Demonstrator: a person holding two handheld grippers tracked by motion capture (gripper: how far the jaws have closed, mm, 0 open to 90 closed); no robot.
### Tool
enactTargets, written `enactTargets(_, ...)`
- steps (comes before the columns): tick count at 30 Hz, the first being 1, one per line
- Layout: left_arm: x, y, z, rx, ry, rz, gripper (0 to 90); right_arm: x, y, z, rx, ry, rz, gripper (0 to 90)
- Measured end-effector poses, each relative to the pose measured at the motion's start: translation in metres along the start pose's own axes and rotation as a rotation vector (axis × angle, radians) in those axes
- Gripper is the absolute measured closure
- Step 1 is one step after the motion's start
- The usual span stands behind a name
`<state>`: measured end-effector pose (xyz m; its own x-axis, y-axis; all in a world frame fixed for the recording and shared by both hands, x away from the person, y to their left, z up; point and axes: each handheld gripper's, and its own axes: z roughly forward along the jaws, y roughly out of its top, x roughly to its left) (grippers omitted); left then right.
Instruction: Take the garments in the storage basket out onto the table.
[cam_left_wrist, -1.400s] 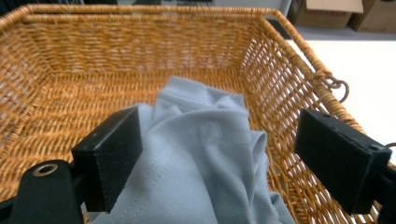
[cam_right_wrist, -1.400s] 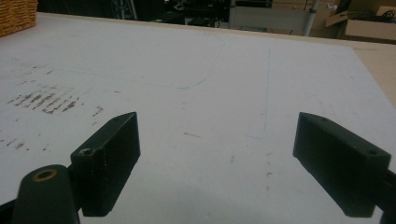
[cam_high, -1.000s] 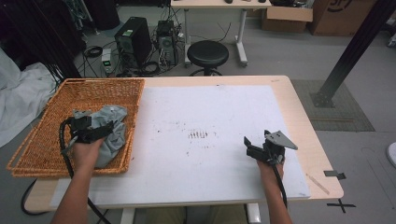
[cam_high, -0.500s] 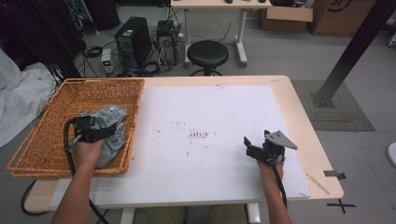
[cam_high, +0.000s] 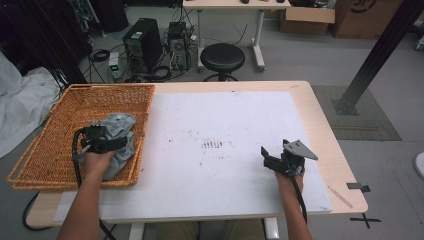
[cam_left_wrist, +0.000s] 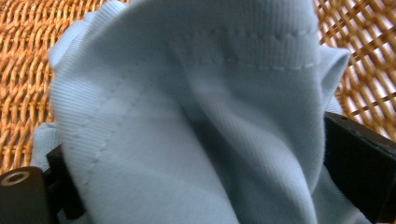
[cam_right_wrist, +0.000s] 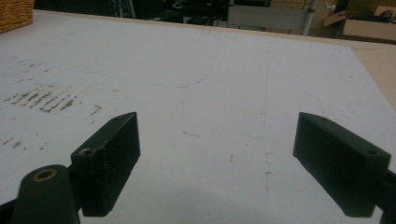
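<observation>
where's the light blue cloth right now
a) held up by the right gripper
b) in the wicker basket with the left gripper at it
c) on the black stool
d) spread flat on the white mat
b: the light blue cloth lies bunched in the wicker basket, with the left gripper on it and fabric between its jaws in the left gripper view, while the right gripper sits open over the white mat.

One wicker basket (cam_high: 60, 117), one grey-blue cloth (cam_high: 117, 130), two grippers, one stool (cam_high: 222, 57).
</observation>
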<state>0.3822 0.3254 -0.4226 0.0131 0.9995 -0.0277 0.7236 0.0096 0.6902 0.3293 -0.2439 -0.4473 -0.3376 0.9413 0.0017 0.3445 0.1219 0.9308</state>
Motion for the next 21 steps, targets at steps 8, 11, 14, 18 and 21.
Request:
enactTargets(8,-0.0031,0.0,0.003,0.025,0.036,0.025,6.7,0.0001,0.0001,0.0002,0.002,-0.001,-0.001,14.4)
enactTargets(11,-0.0051,0.0005,0.0042,0.042,0.057,0.039,7.7,0.0001,0.0,0.0001,-0.001,-0.002,0.0,14.4)
enactTargets(14,-0.0032,0.001,0.0027,0.047,0.073,0.035,16.1,0.0001,0.0,0.0001,0.001,-0.002,0.0,14.4)
enactTargets(18,-0.0025,0.0008,0.0011,0.054,0.093,0.048,31.1,0.0002,0.0001,0.0003,0.004,-0.002,-0.002,14.4)
enactTargets(21,-0.0015,0.0009,0.0,0.056,0.108,0.049,39.3,0.0,0.0001,0.0002,0.002,-0.003,0.001,14.4)
